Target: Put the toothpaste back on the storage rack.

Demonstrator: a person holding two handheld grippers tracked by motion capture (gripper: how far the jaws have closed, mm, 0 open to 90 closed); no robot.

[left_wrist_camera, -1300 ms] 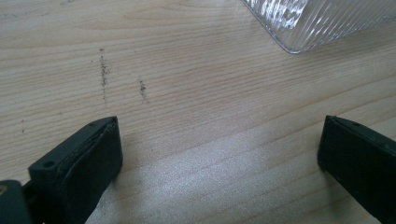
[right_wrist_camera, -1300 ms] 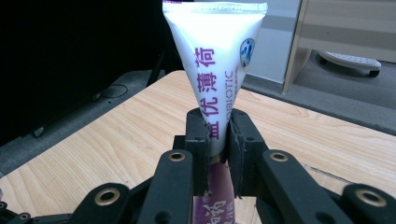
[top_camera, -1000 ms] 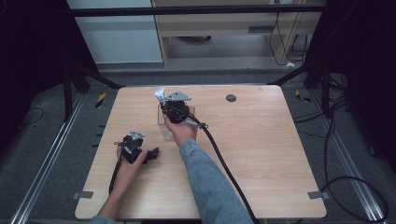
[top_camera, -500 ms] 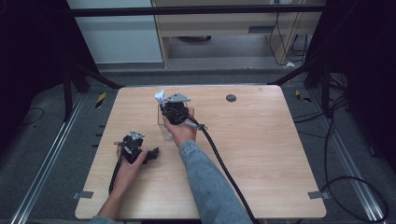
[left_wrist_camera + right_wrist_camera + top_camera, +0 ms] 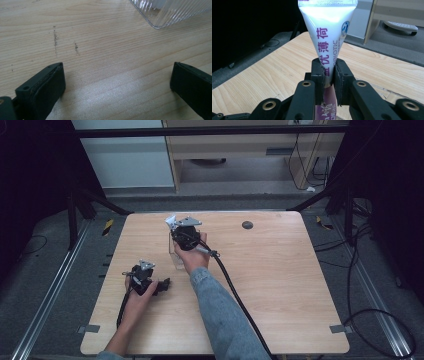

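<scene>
Wooden table: one tube, one clear tray.

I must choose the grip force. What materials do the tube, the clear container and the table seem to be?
Tube: soft glossy plastic, probably; crimped flat end, shine, printed purple characters, pinched between the right gripper jaws.
Container: clear ribbed plastic or glass; the look leaves it open.
Table: light matte wood or wood-look laminate, with visible grain.

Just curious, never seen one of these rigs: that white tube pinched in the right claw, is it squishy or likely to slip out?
The white tube probably gives under pressure: it narrows where the right gripper pinches it. Its glossy skin looks smooth, so it might slide. Gripped low with the wide crimped end up, it may lean or wobble.
</scene>
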